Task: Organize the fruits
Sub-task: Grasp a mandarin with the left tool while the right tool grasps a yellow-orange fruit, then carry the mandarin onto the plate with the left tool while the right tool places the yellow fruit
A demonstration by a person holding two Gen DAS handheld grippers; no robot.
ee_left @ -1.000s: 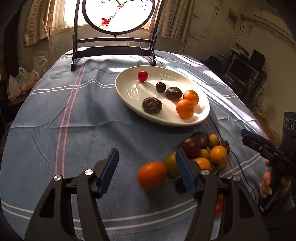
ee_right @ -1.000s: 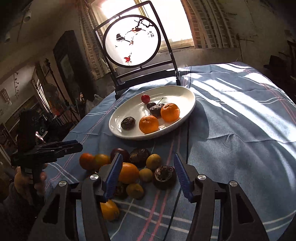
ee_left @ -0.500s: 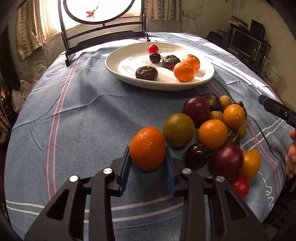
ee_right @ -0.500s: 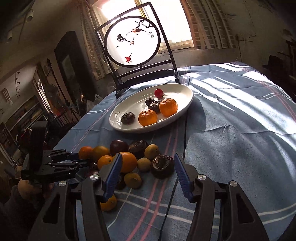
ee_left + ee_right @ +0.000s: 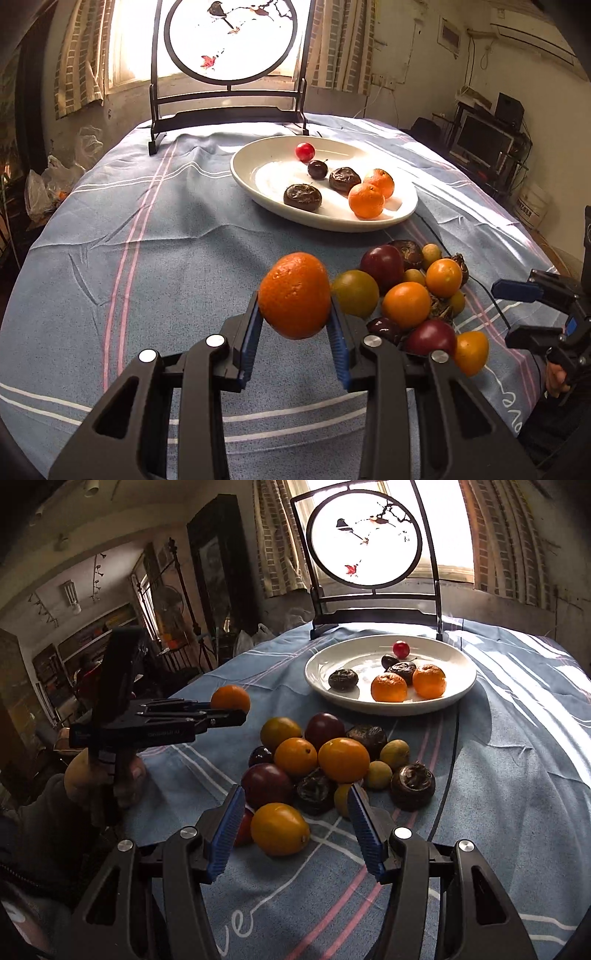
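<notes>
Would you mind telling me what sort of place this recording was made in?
Probably a lived-in home room: a cloth-covered table by a curtained window, a decorative round screen, and a monitor on a cluttered shelf.

A lived-in home: clothed table (image 5: 177,229), curtained window (image 5: 92,55), television (image 5: 480,140) on a stand.

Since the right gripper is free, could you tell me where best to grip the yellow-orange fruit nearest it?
Take the yellow-orange fruit across its narrower middle, coming from above at the pile's near edge. It lies longways, open cloth in front, and the right gripper is open.
</notes>
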